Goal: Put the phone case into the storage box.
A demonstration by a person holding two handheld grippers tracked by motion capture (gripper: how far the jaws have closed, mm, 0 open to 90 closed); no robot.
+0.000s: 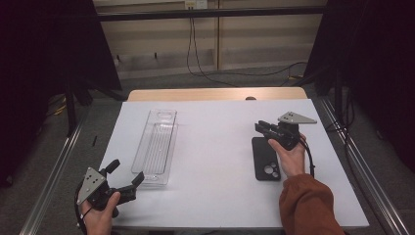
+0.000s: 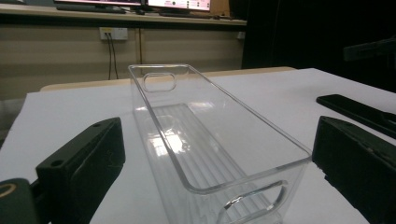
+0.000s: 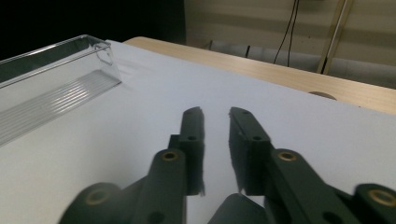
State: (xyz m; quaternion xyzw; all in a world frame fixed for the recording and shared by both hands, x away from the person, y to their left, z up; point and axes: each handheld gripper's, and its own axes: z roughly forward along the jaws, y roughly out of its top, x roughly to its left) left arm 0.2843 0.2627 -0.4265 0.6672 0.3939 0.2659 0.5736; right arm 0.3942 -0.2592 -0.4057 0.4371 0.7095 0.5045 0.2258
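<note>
Dark curtains hang on both sides of the room, cables trail down the pale back wall, and in the middle stands the worktop, covered with a white sheet. On its left half lies a long clear plastic tray, lengthwise and with nothing in it. The left gripper rests at the near left corner, its jaws spread wide and aimed at the tray's near end — the left gripper view looks straight down the tray between the two black jaws, which stand clear of its walls. Over on the right, a black phone lies flat, camera lenses up, just beside the person's right hand. The right gripper sits above the phone's far end, pointing towards the tray; its jaws are drawn narrow — only a thin slit between the pads, nothing in it.
</note>
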